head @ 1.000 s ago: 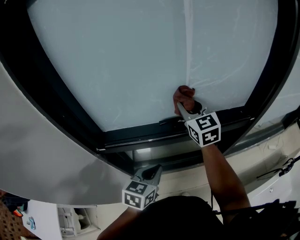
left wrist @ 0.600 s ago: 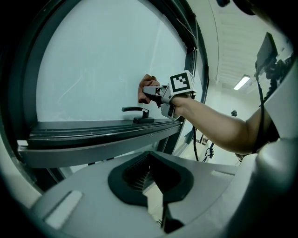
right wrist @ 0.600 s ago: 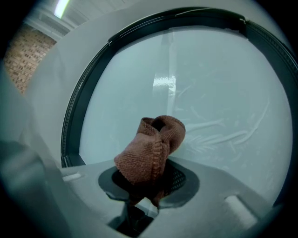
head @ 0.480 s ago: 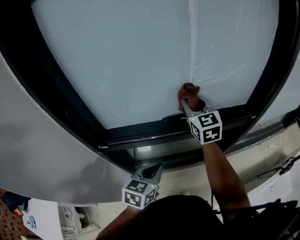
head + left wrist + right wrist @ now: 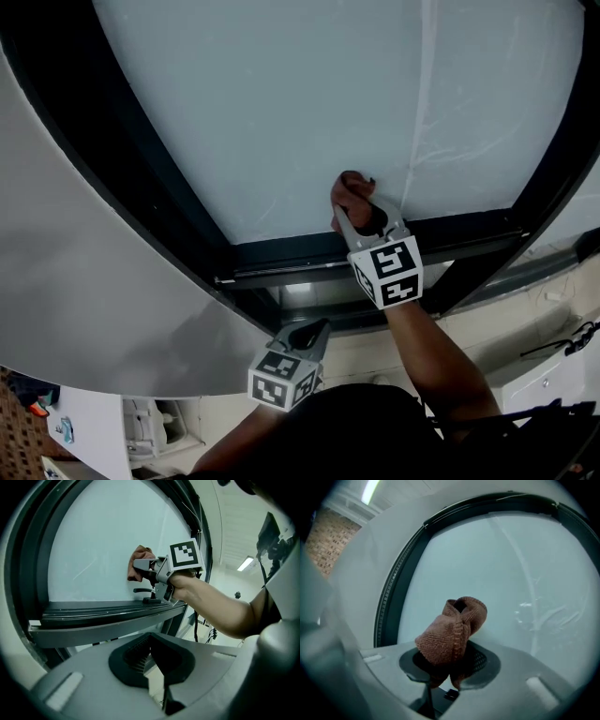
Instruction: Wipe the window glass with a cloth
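Note:
A bunched reddish-brown cloth (image 5: pixel 452 630) sits clamped in my right gripper (image 5: pixel 354 214), which is shut on it. The cloth (image 5: pixel 349 192) presses against the lower part of the frosted window glass (image 5: pixel 300 103), just above the dark bottom frame (image 5: pixel 375 255). From the side, the left gripper view shows the cloth (image 5: pixel 139 564) touching the glass (image 5: pixel 103 545). My left gripper (image 5: pixel 309 336) hangs low below the sill, away from the glass, with its jaws shut and nothing between them.
A dark window frame (image 5: pixel 122 159) curves round the pane. A pale streak (image 5: pixel 419 103) runs down the glass to the right of the cloth. A grey wall panel (image 5: pixel 84 309) lies to the left. Cables (image 5: pixel 562 342) trail at the lower right.
My right gripper and the cloth have slid leftwards along the bottom of the glass, away from the pale streak. The left gripper has stayed low below the sill.

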Demonstrator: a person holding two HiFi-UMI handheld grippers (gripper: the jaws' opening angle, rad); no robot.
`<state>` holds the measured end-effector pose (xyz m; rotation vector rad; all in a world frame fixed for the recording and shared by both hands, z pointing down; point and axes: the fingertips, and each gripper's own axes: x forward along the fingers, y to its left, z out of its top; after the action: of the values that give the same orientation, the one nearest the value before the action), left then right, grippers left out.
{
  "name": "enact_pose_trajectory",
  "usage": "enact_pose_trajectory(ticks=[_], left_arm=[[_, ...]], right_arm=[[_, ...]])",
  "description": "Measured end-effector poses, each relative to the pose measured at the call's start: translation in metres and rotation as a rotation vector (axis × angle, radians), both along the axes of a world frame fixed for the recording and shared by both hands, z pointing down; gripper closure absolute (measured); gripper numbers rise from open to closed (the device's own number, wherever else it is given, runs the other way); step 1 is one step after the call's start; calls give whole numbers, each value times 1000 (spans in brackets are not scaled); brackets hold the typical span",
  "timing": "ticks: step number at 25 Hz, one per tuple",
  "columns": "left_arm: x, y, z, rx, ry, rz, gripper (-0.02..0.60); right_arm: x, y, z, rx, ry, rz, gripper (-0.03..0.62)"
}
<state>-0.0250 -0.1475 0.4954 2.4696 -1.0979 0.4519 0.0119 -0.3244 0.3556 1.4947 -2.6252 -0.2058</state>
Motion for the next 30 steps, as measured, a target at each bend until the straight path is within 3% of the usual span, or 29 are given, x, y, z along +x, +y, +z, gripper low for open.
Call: enact_pose_trajectory(ticks=[8,15,22,30], left_arm=[[-50,0,1,-4,-6,-94,564],[-95,3,-1,8,-17,-175,565],[-118,5,-2,8,-30,-208,565],[-123,-1,-3,15,-31,-204,564]], right_arm=[[-133,16,41,-87,13,-238,497],[-217,15,63,-119,62,-341,497],[-250,1,71,-115,107,-346,497],[-242,-5,75,-111,129,-319,497]])
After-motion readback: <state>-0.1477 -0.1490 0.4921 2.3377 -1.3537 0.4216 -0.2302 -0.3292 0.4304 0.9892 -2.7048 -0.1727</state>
